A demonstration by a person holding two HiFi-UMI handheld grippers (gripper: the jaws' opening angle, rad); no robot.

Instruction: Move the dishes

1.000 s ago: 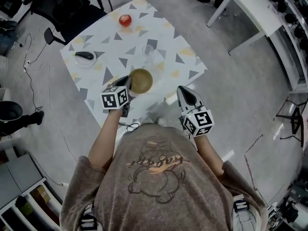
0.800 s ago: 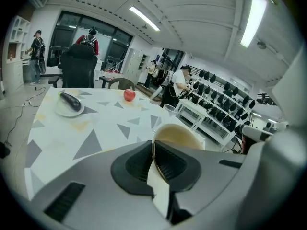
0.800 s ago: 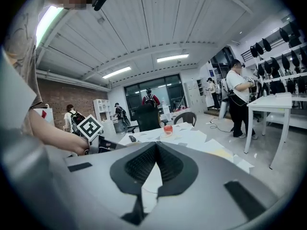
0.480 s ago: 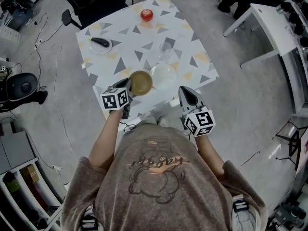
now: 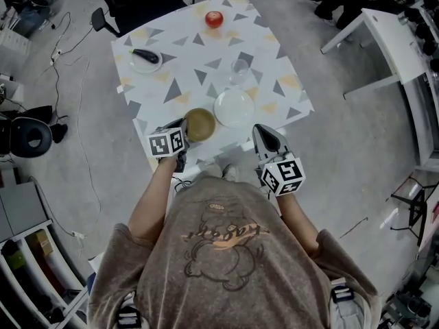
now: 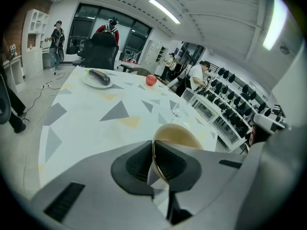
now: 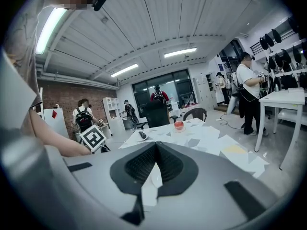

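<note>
1. Since a second ago the bowl has shifted left and nearer the person. The plate did not show then and now lies bare just right of the bowl.
2. Left gripper: its jaws are clamped on the bowl's near rim. Its own view shows the thin rim pinched between the pads, with the bowl's hollow beyond them.
3. The bowl sits at the near edge of the table, left of the plate. Whether its base touches the tabletop cannot be told.
4. Right gripper: its jaws are pressed together with nothing between them. It hangs just off the table's near edge, to the right of the plate, and points toward the table.
5. A glass stands upright just beyond the plate, apart from it.
6. An eggplant lies on a saucer toward the table's far left, well apart from the bowl.
7. A red fruit sits near the far edge, well apart from everything else.
8. In the right gripper view, the left gripper's marker cube and the person's forearm show at the left, and the table stretches away beyond the closed jaws.
9. A dark chair stands at the table's far side.
</note>
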